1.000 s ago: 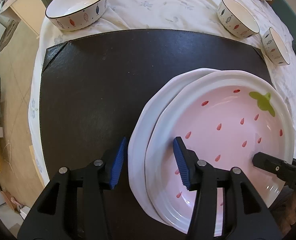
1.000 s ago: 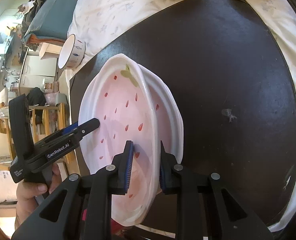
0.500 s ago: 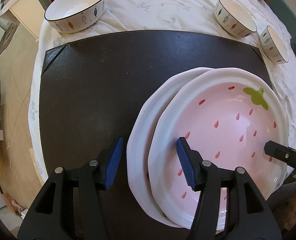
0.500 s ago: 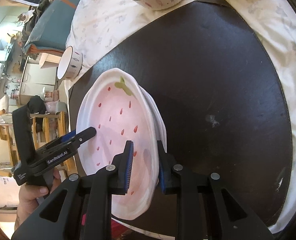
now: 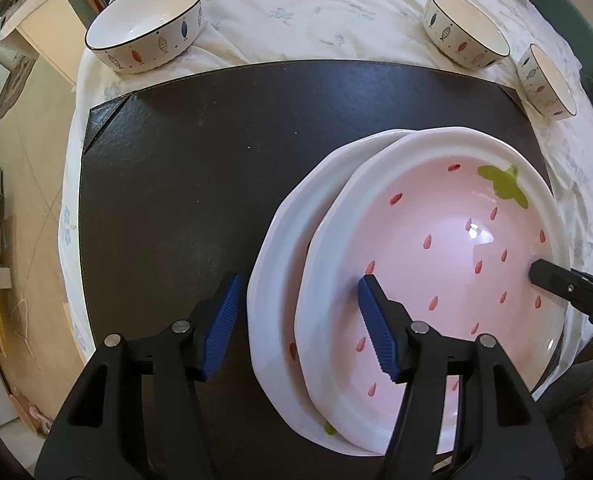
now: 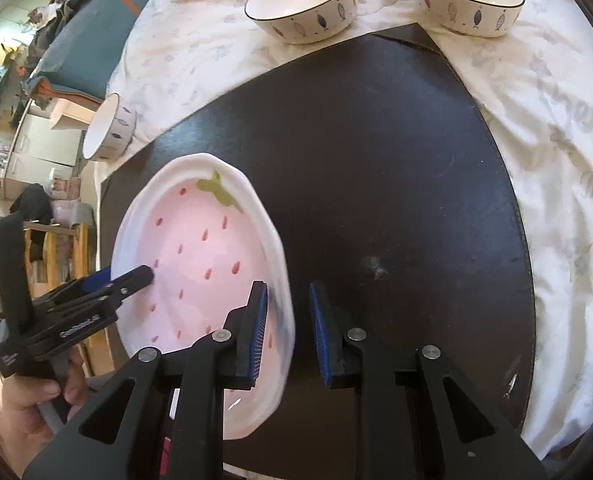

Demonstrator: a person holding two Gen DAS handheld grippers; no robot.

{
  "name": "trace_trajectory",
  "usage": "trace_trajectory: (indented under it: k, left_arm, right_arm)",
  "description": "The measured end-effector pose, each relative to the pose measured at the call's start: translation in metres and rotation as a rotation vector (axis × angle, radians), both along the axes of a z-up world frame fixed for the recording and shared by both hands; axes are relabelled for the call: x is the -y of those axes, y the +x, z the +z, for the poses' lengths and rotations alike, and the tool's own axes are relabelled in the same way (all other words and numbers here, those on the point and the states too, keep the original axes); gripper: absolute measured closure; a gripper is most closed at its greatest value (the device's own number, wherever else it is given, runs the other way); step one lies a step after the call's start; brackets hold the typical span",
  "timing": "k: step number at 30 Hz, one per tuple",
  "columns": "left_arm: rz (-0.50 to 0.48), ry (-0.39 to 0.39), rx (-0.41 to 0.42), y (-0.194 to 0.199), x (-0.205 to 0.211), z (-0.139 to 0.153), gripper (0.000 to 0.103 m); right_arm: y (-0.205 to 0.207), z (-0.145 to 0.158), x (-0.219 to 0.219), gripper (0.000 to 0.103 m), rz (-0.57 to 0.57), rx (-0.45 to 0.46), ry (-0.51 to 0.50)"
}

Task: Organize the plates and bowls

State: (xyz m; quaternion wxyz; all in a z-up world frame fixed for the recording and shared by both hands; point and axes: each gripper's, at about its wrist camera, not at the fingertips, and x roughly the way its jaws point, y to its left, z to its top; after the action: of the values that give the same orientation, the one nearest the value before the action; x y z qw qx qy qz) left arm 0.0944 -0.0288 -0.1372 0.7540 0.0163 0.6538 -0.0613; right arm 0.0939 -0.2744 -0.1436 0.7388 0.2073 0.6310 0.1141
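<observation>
Two pink strawberry plates lie stacked and offset on the dark mat. The upper plate covers most of the lower plate, whose left rim sticks out. My left gripper points straight down and straddles both left rims; its jaws are opening and the pads touch neither plate. My right gripper is shut on the upper plate's near rim, one pad inside the plate and one outside. Its inner finger shows on the plate's right side in the left wrist view.
A large fish-pattern bowl stands on the tablecloth beyond the mat's far left corner. Two smaller bowls stand at the far right. A person's hand holds the left gripper. Bare mat lies left of the plates.
The upper plate has come down level and slid further over the lower one, which the right wrist view now barely shows. The left jaws have spread wider. The right gripper has tilted up a little.
</observation>
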Motion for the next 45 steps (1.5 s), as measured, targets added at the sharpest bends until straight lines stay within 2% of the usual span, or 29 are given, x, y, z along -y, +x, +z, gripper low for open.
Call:
trace_trajectory:
  k: [2,3,5,8,12,14,18,22,25,29,33,39,43,45]
  left_arm:
    - [0.001,-0.001,0.000,0.000,0.000,0.000,0.045]
    - [0.002,-0.001,-0.001,0.000,0.000,0.000,0.045]
    - [0.001,-0.007,-0.004,-0.001,0.000,0.000,0.045]
    - [0.010,-0.004,-0.005,-0.002,-0.003,0.000,0.046]
    - [0.017,-0.031,-0.046,-0.005,-0.004,-0.002,0.046]
    - [0.007,-0.039,-0.053,-0.007,-0.001,-0.002,0.046]
    - [-0.001,-0.040,-0.046,-0.011,0.004,-0.001,0.046]
    - [-0.014,-0.013,-0.039,-0.011,0.007,-0.003,0.045]
    - [-0.004,-0.027,-0.039,-0.011,0.007,-0.004,0.046]
    - [0.007,-0.012,-0.037,-0.008,0.005,-0.004,0.046]
    - [0.013,0.006,-0.030,-0.009,0.007,-0.001,0.046]
    - [-0.015,0.035,0.015,-0.017,0.016,0.008,0.045]
    - [-0.020,0.055,0.058,-0.024,0.019,0.015,0.042]
    - [-0.018,0.077,0.099,-0.027,0.019,0.021,0.033]
  right_arm:
    - [0.001,-0.003,-0.001,0.073,-0.003,-0.007,0.008]
    - [0.001,-0.005,-0.002,0.064,-0.004,-0.013,0.005]
    - [0.002,-0.011,-0.003,0.054,-0.003,-0.023,-0.004]
    - [0.004,-0.011,-0.010,0.055,0.020,0.004,-0.033]
    - [0.002,-0.004,-0.025,0.064,0.079,0.051,-0.092]
    - [-0.001,-0.003,-0.035,0.063,0.114,0.048,-0.080]
    - [-0.007,-0.004,-0.056,0.059,0.186,0.078,-0.196]
    - [-0.004,-0.004,-0.046,0.059,0.130,0.060,-0.147]
    - [-0.003,-0.004,-0.043,0.059,0.119,0.062,-0.167]
    - [-0.006,-0.006,-0.045,0.053,0.145,0.070,-0.200]
    - [-0.007,-0.002,-0.048,0.053,0.168,0.095,-0.243]
    - [-0.013,0.012,-0.039,0.051,0.141,0.144,-0.207]
    - [-0.015,0.017,-0.038,0.041,0.117,0.162,-0.188]
    - [-0.017,0.020,-0.035,0.034,0.105,0.169,-0.178]
